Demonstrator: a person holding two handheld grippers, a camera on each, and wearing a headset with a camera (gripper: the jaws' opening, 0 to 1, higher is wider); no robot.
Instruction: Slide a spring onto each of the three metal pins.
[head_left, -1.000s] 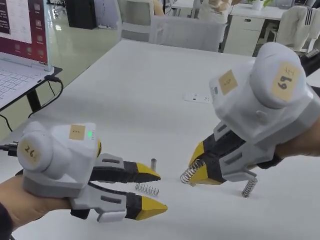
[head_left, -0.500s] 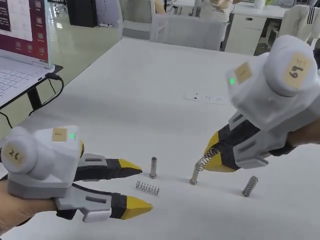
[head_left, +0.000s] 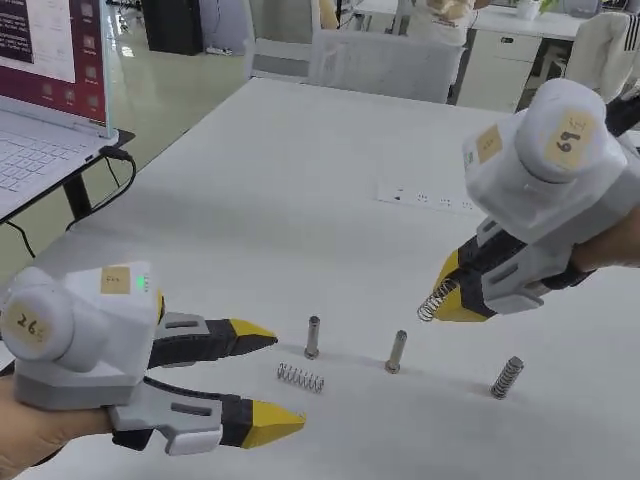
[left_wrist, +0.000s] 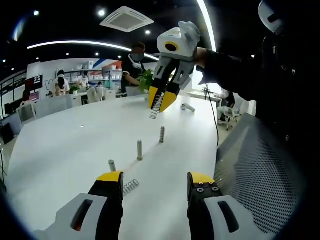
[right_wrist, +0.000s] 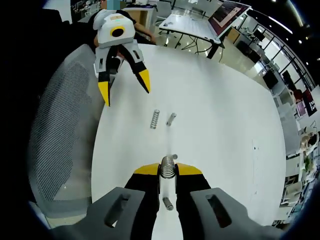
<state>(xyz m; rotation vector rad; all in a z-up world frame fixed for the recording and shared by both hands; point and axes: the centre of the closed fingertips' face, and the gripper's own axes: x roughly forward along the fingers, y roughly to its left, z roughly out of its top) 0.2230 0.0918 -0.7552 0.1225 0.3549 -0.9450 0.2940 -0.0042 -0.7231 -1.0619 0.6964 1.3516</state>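
Your right gripper (head_left: 452, 300) has its jaws closed on one end of a spring (head_left: 437, 298), and the free coils stick out past the yellow tips. It hangs in the air above and slightly to the right of the middle pin (head_left: 397, 352), well clear of the pin's top. In the right gripper view, the spring sits squarely between the two tips.

Your left gripper (head_left: 270, 385) is low over the table (head_left: 300, 180) with its jaws spread wide and nothing between them. The loose spring (head_left: 300, 377) lies flat on the table just beyond its tips, beside the left pin (head_left: 313, 337).

As for progress, I judge one pin of three done. The upright spring (head_left: 507, 376) at the far right stands on end as if threaded over a pin. The coils hide whatever is inside, so take that as likely rather than certain. The middle pin and the left pin both stand bare.

That leaves two springs to place. The one in your right gripper needs lining up over the middle pin and sliding down. The loose spring needs picking up for the left pin, and your open left gripper is well placed for that.
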